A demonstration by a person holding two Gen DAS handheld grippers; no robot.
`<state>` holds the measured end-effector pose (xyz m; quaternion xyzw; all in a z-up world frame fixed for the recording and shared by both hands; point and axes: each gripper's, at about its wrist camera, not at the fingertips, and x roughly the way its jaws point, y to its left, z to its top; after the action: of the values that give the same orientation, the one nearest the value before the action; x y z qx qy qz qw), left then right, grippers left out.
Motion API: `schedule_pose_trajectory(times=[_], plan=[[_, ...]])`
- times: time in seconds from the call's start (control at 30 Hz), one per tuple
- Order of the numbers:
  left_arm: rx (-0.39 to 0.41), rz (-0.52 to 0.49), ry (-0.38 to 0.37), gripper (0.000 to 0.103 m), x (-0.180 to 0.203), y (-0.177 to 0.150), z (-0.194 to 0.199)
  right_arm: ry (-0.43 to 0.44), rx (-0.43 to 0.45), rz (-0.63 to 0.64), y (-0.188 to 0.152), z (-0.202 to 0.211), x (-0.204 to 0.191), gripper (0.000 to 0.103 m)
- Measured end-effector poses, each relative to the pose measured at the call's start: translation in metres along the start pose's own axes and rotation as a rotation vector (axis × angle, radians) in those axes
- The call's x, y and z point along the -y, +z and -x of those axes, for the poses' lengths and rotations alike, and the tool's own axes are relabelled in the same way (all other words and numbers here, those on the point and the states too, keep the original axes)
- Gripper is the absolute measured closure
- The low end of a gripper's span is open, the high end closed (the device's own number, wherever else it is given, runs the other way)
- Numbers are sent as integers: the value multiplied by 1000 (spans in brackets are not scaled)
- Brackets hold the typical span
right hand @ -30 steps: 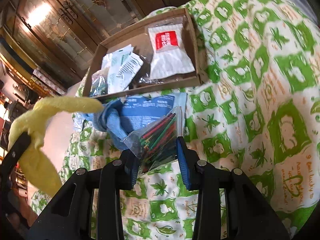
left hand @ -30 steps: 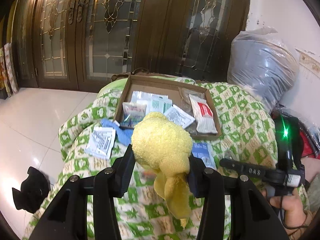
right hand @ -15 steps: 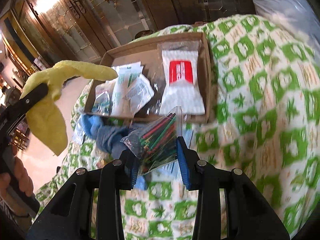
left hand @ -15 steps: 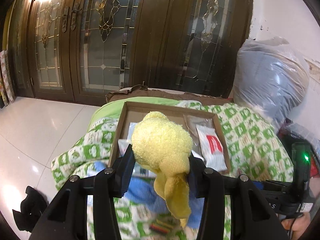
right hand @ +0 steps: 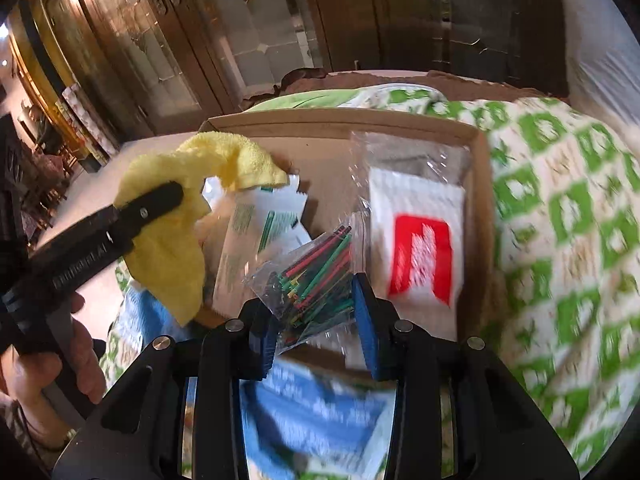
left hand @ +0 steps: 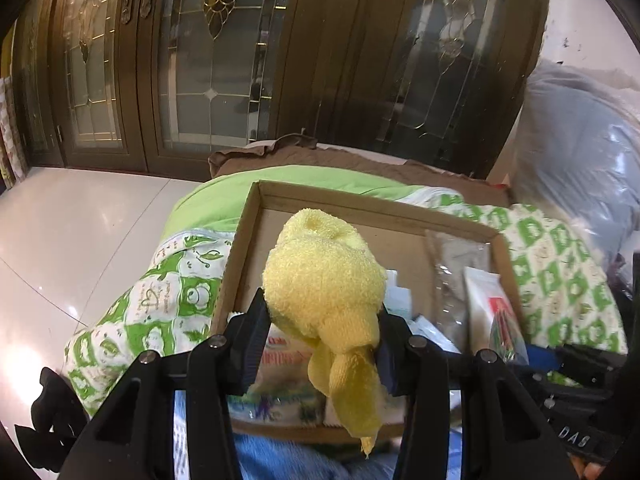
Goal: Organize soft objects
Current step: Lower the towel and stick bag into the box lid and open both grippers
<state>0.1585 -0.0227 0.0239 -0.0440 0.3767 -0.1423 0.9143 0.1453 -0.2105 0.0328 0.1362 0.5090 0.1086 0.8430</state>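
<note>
The green-and-white patterned blanket [left hand: 168,304] serves as landmark. Behind it stand dark wooden doors with leaded glass [left hand: 224,64]. To its left lies a glossy pale tiled floor [left hand: 72,232]. To its right sits 1 large clear plastic bag [left hand: 580,184], bulging.

One of nearly everything here!
One yellow cloth [left hand: 324,280], one cardboard tray [right hand: 480,200], one bag of coloured sticks [right hand: 316,280], one red-labelled white packet [right hand: 416,240], two tongs; the tray's other sachets overlap, uncountable.
</note>
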Motion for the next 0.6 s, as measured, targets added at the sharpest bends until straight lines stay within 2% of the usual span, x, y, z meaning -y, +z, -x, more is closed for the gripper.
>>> schedule_pose_trajectory(times=[0.3,0.53,0.6], plan=[[-2,-75,55,56,1,8,-23,-37,9,30,46,-33,-12,69],[0,-91,100,51,-1,7,-28,-60,5,22,54,-49,-11,68],[1,-92,108,47,-1,7,-29,-69,8,12,55,-50,-8,68]])
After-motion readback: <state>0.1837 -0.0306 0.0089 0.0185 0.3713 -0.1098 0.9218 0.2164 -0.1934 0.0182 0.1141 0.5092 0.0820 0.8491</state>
